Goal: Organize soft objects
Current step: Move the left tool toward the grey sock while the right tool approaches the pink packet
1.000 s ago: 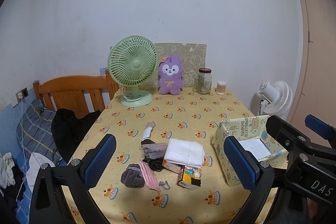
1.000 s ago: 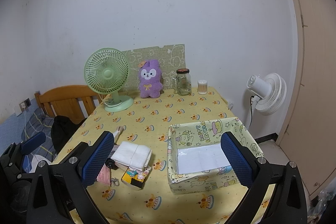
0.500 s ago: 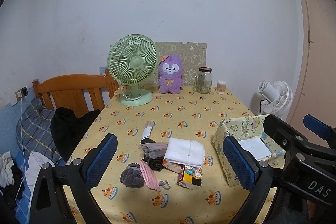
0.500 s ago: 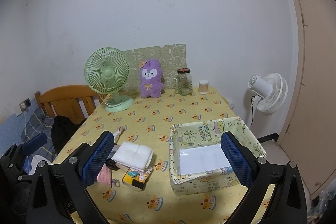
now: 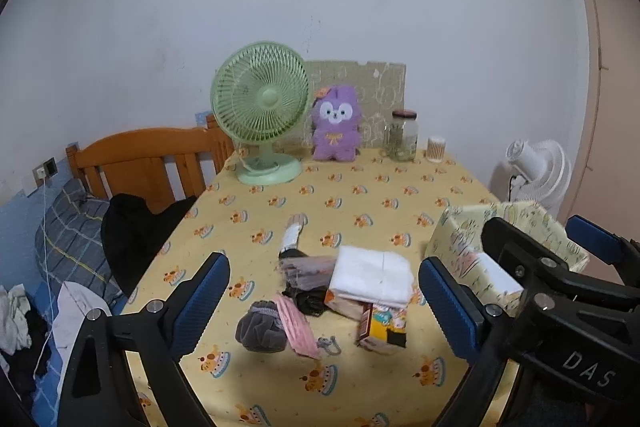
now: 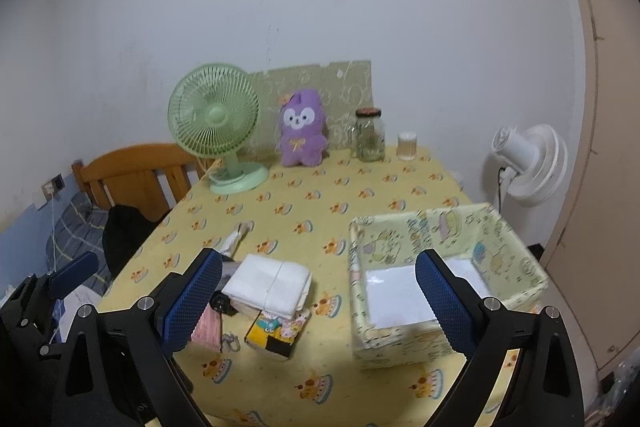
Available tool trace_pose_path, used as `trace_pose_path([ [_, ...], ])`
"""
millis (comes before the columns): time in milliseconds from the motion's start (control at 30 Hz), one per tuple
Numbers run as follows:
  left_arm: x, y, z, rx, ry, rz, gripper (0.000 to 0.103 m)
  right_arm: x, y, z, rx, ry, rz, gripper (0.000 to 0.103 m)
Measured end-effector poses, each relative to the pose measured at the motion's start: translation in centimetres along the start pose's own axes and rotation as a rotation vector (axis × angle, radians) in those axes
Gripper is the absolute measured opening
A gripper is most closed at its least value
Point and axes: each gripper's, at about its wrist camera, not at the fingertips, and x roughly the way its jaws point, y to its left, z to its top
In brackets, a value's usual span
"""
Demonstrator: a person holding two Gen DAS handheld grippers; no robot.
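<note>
A pile of small things lies near the table's front: a folded white cloth (image 5: 374, 275) (image 6: 269, 283), a pink face mask (image 5: 295, 327), a grey rolled sock (image 5: 260, 325), black items and a colourful packet (image 5: 382, 327) (image 6: 276, 333). A pale green patterned fabric box (image 6: 444, 287) (image 5: 460, 239) stands to the right, open and lined with white. My left gripper (image 5: 324, 303) is open and empty, held above the pile. My right gripper (image 6: 318, 301) is open and empty, between the cloth and the box.
At the table's back stand a green fan (image 5: 262, 119), a purple plush toy (image 5: 335, 129), a glass jar (image 5: 402, 135) and a small cup (image 5: 436, 149). A wooden bed frame (image 5: 140, 163) with clothes is left. A white fan (image 6: 528, 163) stands on the right.
Both grippers have drifted slightly, the right one forward toward the table, so the box sits lower in its view. Nothing on the table has moved.
</note>
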Motion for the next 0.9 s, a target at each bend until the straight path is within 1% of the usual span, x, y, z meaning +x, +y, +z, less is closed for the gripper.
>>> trace_pose_path([
  [100,1.0,0.2,-0.6,0.007,0.021,-0.005,0.092,1.2,0.5,-0.8,-0.006,0.026,0.012,0.097],
  [333,3.0,1.1,-1.8,-0.012,0.058,-0.013,0.092,3.7,1.7,-1.9,-0.018,0.058,0.036,0.094],
  [500,4.5,1.9,-2.7,-0.023,0.101,-0.015,0.091,5.4,2.7,-2.6,-0.032,0.096,0.056,0.093],
  [600,5.3,2.4,-3.4,-0.029,0.128,-0.010,0.090,6.5,3.5,-3.2,-0.046,0.121,0.069,0.091],
  [833,7.1,3.6,-4.4,-0.042,0.186,0.009,0.086,8.8,5.1,-4.3,-0.081,0.176,0.097,0.091],
  [900,7.6,3.7,-4.6,-0.045,0.202,0.016,0.084,9.4,5.6,-4.4,-0.095,0.186,0.105,0.091],
])
